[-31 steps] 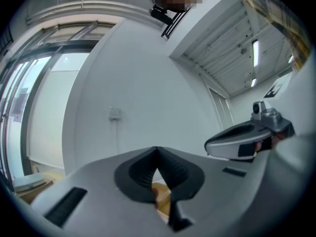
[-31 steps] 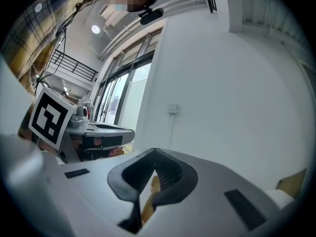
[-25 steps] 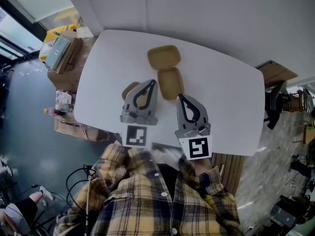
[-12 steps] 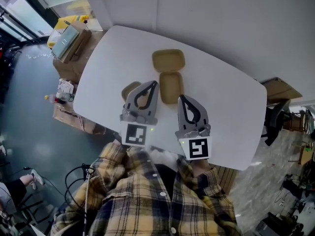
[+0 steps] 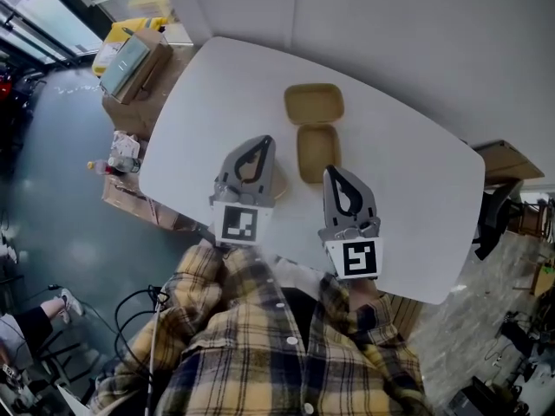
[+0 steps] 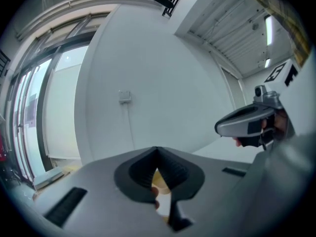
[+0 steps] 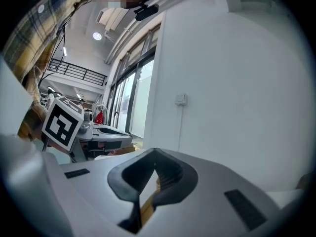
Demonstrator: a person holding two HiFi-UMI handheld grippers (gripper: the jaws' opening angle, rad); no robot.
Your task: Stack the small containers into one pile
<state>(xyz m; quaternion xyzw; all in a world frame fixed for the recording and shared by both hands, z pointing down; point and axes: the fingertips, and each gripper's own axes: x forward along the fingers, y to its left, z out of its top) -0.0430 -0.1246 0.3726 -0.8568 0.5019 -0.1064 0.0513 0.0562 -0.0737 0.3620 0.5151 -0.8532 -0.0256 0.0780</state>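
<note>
Saw at the far left, off the table, a cardboard box [image 5: 132, 61] with a yellow item [image 5: 121, 33] beside it. Found next the white table [image 5: 217, 94], mostly bare. Noted the left gripper [image 5: 262, 140] over the near left part of the table, its marker cube [image 5: 239, 224] toward the plaid sleeve [image 5: 208, 271]. Read its jaws in the left gripper view as pressed together at the tips, with nothing pinched between them. Spotted a small tan container [image 5: 279, 189] mostly hidden below this gripper, with only an edge showing at the gripper's right side. Observed further right, near the middle of the table, two more tan containers: a far container [image 5: 313, 104] and a near container [image 5: 317, 152], just beside each other and not stacked; could not tell whether touching. Found the right gripper [image 5: 335, 173] with its tip at the near right corner of the near container; could not judge any contact. Read its jaws in the right gripper view as also pressed together and empty, with a tan strip visible below the tips. Noticed at the far right, beyond the table, a dark chair [image 5: 487, 219].
</note>
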